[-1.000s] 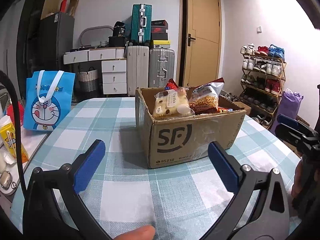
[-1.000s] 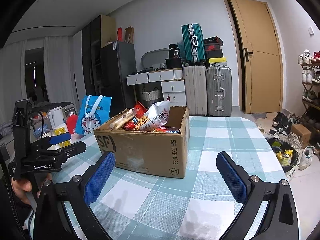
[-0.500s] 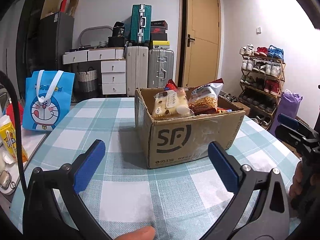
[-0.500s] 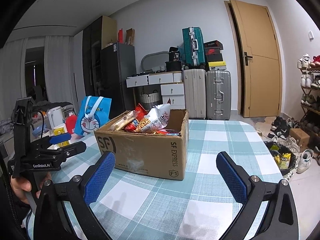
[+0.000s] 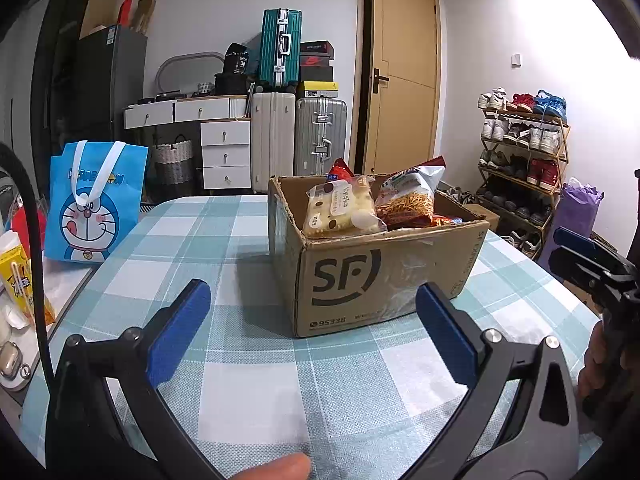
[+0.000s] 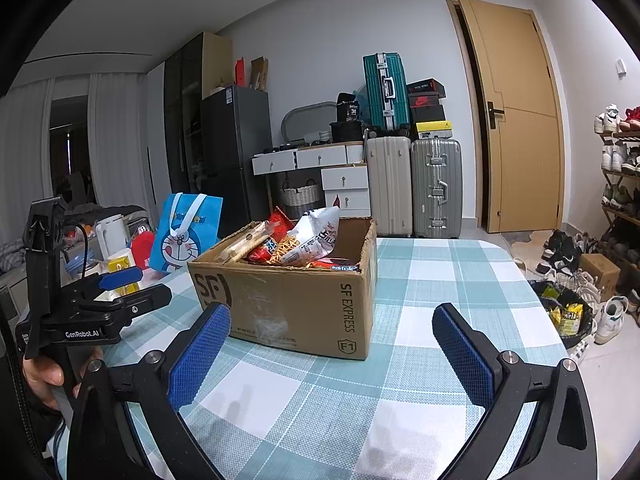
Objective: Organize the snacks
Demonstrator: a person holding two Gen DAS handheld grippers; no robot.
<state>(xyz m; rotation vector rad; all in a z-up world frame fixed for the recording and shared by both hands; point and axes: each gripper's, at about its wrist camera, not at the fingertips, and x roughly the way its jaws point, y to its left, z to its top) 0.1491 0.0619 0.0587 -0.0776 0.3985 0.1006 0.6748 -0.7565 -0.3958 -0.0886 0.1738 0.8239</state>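
The brown cardboard box of snack packets [image 5: 376, 256] sits mid-frame on the teal checked tablecloth [image 5: 256, 380], straight ahead of the left gripper [image 5: 316, 328]; the right gripper [image 6: 332, 356] sees it up-left. Both empty grippers have their jaws spread apart.

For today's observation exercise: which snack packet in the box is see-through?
The bread packet at the cardboard box's front-left corner; its neighbours are printed opaque bags.
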